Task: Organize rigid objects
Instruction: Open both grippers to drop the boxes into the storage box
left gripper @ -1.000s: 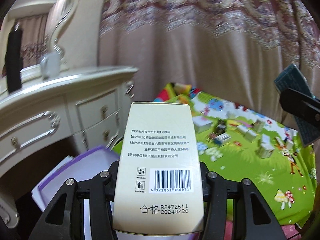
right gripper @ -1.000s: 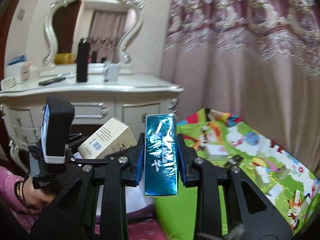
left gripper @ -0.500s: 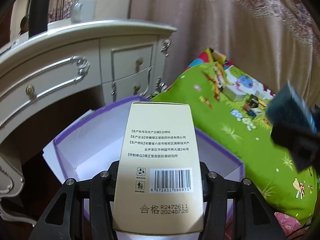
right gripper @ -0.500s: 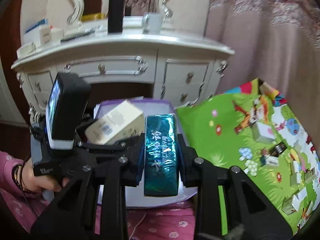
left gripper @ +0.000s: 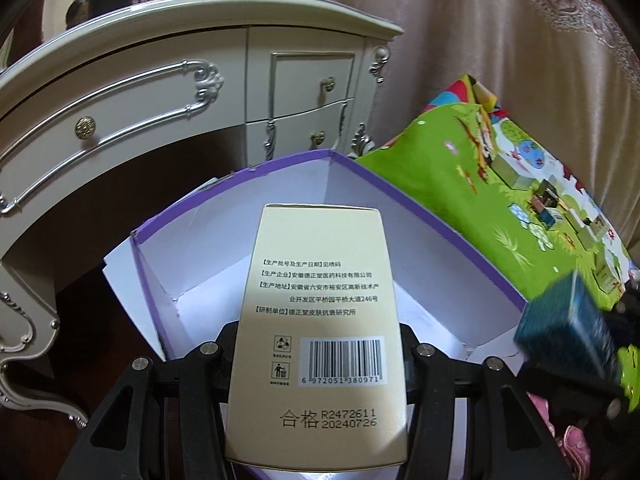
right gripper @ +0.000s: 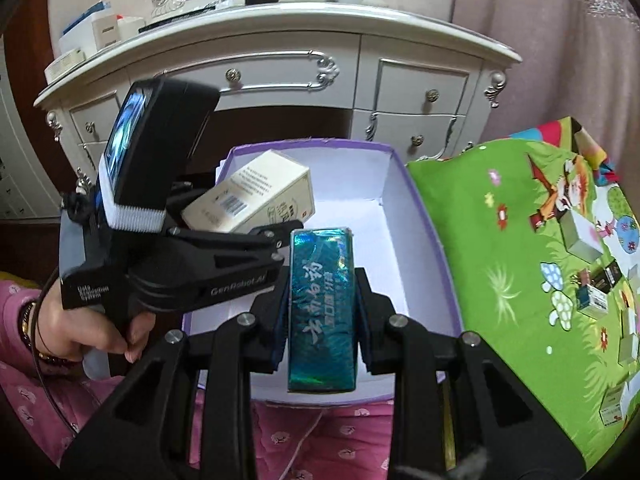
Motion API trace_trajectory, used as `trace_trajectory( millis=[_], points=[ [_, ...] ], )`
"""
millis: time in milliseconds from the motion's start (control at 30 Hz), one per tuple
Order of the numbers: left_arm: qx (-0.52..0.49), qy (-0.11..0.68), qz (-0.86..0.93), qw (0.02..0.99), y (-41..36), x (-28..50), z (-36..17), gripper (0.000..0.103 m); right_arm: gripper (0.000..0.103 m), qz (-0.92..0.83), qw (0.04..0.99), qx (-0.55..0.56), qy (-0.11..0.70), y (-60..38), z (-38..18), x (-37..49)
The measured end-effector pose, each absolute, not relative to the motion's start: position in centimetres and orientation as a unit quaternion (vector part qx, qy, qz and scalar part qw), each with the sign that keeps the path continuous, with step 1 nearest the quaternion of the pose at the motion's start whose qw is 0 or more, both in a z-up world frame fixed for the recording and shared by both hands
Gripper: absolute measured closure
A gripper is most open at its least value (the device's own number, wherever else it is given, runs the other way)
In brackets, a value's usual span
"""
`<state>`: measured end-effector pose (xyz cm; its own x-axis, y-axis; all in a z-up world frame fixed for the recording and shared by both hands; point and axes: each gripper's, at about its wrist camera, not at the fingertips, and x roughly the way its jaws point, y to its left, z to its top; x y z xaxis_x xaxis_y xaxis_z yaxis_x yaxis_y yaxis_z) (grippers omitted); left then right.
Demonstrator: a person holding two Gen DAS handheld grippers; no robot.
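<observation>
Before the white carved dresser we hold both tongs over the purple-rimmed white cardboard box. The left gripper clenches a cream carton, the right gripper a shiny teal carton (both above the box floor). Next, we judge: lower, then release.

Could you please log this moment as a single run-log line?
left gripper: shut on cream box | right gripper: shut on teal box | both above purple bin | nothing released

Black plastic left gripper, silver screws, "GenRobot.AI" lettering; bare hand, pink floral sleeve.
</observation>
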<state>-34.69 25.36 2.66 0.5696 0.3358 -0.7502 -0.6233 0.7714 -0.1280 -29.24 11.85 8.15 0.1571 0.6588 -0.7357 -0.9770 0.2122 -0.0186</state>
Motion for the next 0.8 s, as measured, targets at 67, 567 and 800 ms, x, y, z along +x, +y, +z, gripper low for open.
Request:
trace_trajectory(
  millis=[67, 567, 800],
  points=[
    [-0.191, 0.376, 0.286, 0.861, 25.5, -34.7, 2.7, 0.049, 0.07, 0.577, 0.709, -0.259, 0.311, 12.1, 7.7, -29.4],
    [-0.144, 0.377, 0.254, 0.879, 21.4, -31.8, 4.4, 0.016, 0.021, 0.483, 0.802, -0.103, 0.336, 1.7, 8.4, -20.9],
    [-0.095, 0.409, 0.15, 0.895, 15.1, -27.9, 3.1, 0.016, 0.016, 0.243, 0.877, 0.036, 0.412, -11.5, 5.0, -11.5]
  ],
)
